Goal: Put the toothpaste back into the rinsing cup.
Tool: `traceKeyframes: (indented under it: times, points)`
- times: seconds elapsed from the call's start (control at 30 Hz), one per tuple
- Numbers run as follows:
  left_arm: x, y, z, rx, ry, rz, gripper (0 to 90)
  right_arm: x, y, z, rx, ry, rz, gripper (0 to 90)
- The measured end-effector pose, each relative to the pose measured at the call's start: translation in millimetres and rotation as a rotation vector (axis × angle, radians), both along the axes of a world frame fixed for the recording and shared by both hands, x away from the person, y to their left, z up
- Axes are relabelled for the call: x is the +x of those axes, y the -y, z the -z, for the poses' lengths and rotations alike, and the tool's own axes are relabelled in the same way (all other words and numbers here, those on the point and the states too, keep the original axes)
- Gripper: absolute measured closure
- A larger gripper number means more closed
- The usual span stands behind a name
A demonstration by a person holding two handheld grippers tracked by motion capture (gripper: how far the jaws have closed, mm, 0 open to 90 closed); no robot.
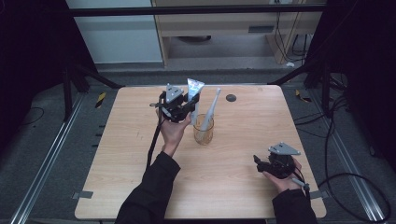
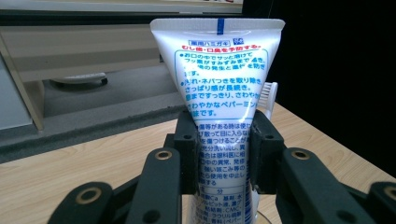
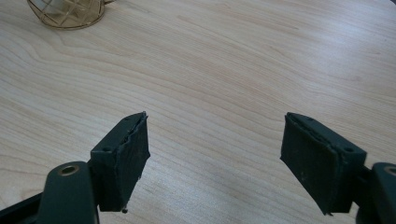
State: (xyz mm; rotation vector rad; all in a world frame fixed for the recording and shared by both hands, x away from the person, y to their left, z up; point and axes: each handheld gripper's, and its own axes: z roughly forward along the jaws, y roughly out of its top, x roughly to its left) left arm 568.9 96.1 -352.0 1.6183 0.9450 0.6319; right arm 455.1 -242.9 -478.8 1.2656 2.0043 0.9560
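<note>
In the high view, the left gripper [image 1: 183, 105] sits just past the middle of the table [image 1: 140, 186], toward 12 o'clock, with its jaws clamped on a white toothpaste tube [image 1: 194, 88]. The tube stands upright, crimped end up, at 11 o'clock of a glass cup [image 1: 203, 129] and right above its rim. A white toothbrush [image 1: 211, 108] leans in the cup, head up, at 3 o'clock of the tube. A small dark disc [image 1: 230, 97] lies on the table toward 1 o'clock of the cup. The right gripper [image 1: 273, 164] rests near the table's 4 o'clock corner, well apart from the cup.

In the left gripper view, the two black jaws press on both sides of the toothpaste tube [image 2: 219, 107], which rises upright between them; the toothbrush [image 2: 269, 95] bristles peek out at 3 o'clock of it.

In the right gripper view, the jaws stand wide apart with only bare table [image 3: 224, 70] between them; the cup [image 3: 67, 13] lies at 11 o'clock.
</note>
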Motion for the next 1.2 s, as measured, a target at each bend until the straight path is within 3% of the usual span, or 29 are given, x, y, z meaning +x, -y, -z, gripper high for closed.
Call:
traceKeyframes:
  times: [0.3, 0.6, 1.07, 1.2]
  points:
    - [8.3, 14.5, 3.6, -0.003, 0.017, 0.005, 68.6, 0.1, 0.1, 0.0, -0.009, 0.007, -0.003, 23.6]
    - [13.7, 26.7, 21.5, 0.007, 0.017, 0.016, 68.6, -0.2, -0.4, 0.6, -0.017, 0.006, -0.007, 23.9]
    - [14.3, 27.1, 45.4, 0.033, -0.009, 0.037, 68.4, 0.3, -1.3, 2.1, -0.029, 0.003, -0.015, 24.1]
    - [11.2, 25.0, 48.6, 0.03, 0.003, 0.05, 68.2, 0.4, -1.7, 2.5, -0.03, 0.001, -0.014, 24.1]
